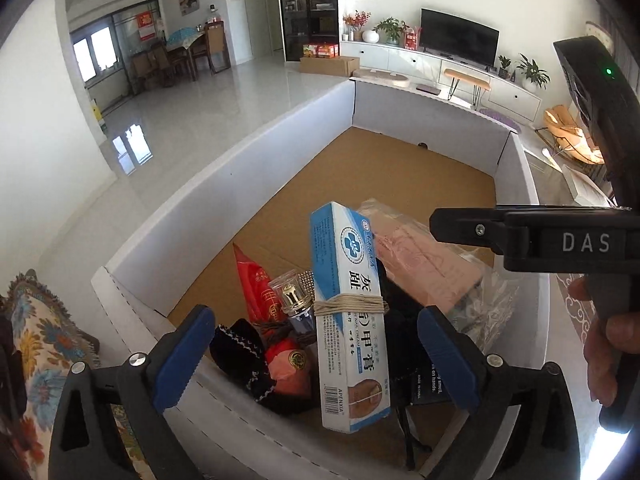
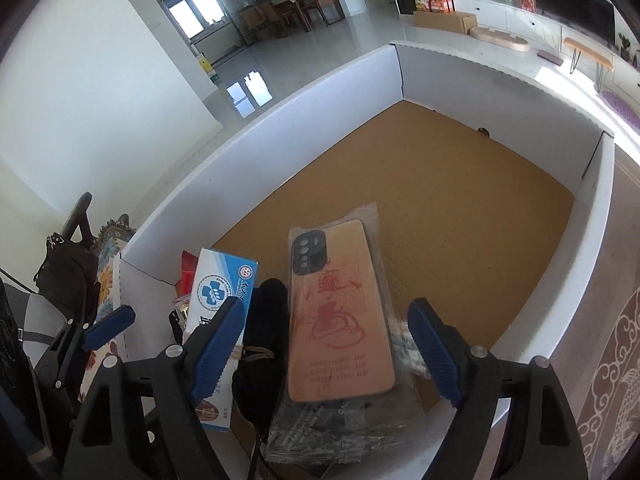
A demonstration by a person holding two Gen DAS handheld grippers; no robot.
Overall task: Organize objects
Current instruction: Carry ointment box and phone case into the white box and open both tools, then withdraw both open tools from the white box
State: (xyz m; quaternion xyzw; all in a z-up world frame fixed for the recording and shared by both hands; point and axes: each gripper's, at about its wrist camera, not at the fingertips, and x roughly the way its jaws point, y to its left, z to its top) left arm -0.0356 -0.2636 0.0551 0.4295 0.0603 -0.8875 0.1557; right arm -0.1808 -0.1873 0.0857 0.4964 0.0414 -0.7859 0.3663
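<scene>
A white-walled cardboard box (image 1: 224, 200) with a brown floor holds the items in its near corner. A blue-and-white nail cream carton (image 1: 348, 320), tied with twine, lies between the fingers of my left gripper (image 1: 316, 360); the pads stand apart from it, so it is open. Beside the carton are a red packet (image 1: 256, 284), a small glass bottle (image 1: 294, 300) and a black pouch (image 1: 240, 356). My right gripper (image 2: 326, 350) is open over a tan phone case (image 2: 340, 312) in a clear bag, with its pads clear of the case. The carton (image 2: 224, 292) lies to its left.
The far half of the box floor (image 2: 460, 200) is bare cardboard. A patterned cloth (image 1: 36, 340) lies left of the box and a patterned carpet (image 2: 612, 360) lies to its right. A person's hand (image 1: 608, 344) grips the right tool's handle. Beyond is a tiled living room.
</scene>
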